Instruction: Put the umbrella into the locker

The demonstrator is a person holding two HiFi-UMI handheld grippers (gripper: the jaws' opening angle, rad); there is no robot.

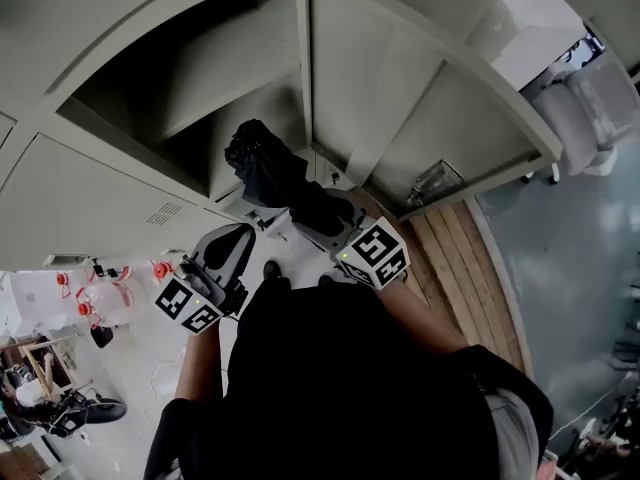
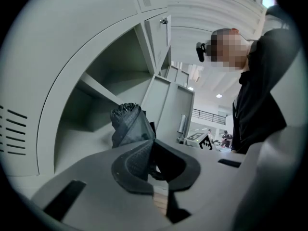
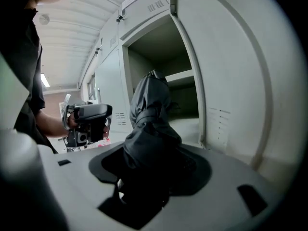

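A folded black umbrella (image 1: 272, 171) sticks up out of my right gripper (image 1: 297, 208), which is shut on its lower part. Its tip points at the mouth of the open grey locker (image 1: 200, 98), just outside the compartment. In the right gripper view the umbrella (image 3: 151, 112) rises from between the jaws of the right gripper (image 3: 153, 163), in front of the locker (image 3: 168, 66) and its inner shelf. My left gripper (image 1: 228, 250) hangs to the left, apart from the umbrella, jaws together and empty. From the left gripper (image 2: 151, 146) view the umbrella (image 2: 129, 124) shows beyond the fingertips.
The locker door (image 1: 400, 78) stands swung open to the right. Closed locker doors (image 1: 80, 198) with vent slots lie left of the opening. A wooden floor strip (image 1: 470, 268) runs along the lockers' base. A white chair (image 1: 585, 108) stands far right; clutter (image 1: 60, 388) lies lower left.
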